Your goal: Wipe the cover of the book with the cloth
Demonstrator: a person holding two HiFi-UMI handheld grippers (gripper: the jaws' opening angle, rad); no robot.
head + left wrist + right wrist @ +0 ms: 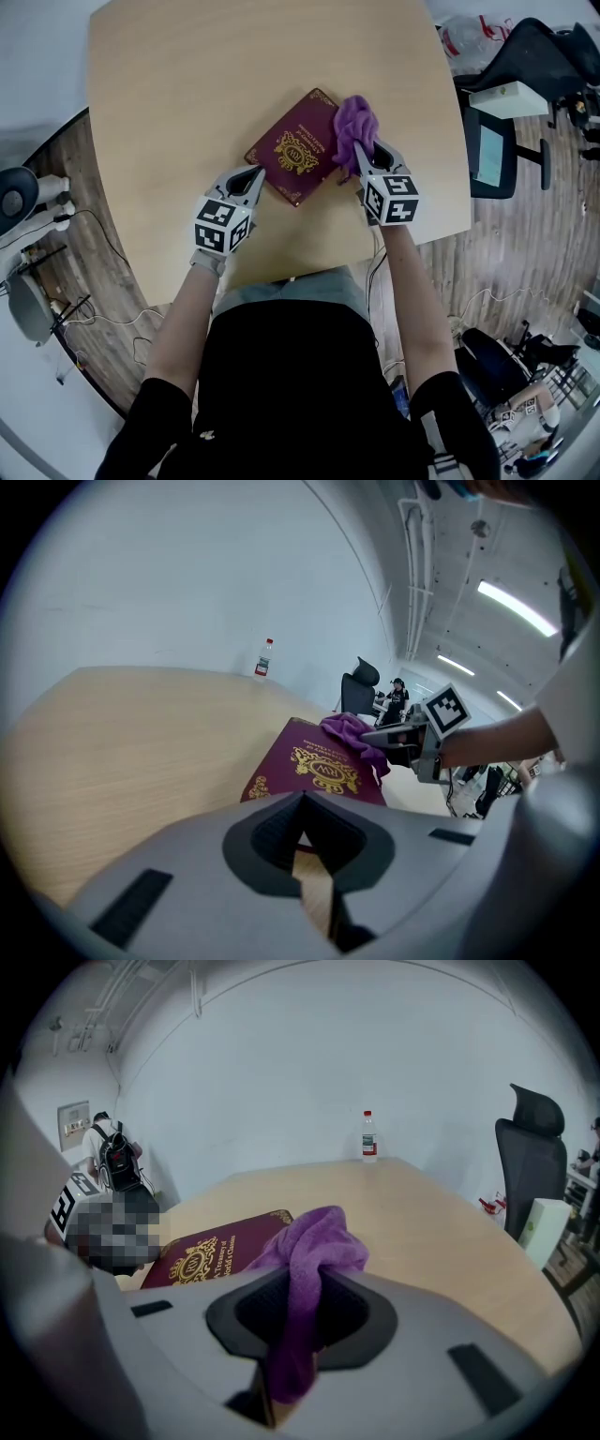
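Seen from the head camera, the left forearm (187, 319) and right forearm (417, 300) reached forward side by side, bare below black sleeves (150, 422). The left gripper (255, 174) pointed forward and to the right, its jaws drawn together with nothing between them and its marker cube (222, 225) facing up. The right gripper (367, 157), a little farther forward, leaned slightly left, its jaws clamped on a bunched purple cloth (353, 122) that rose above the tips and trailed back between them.
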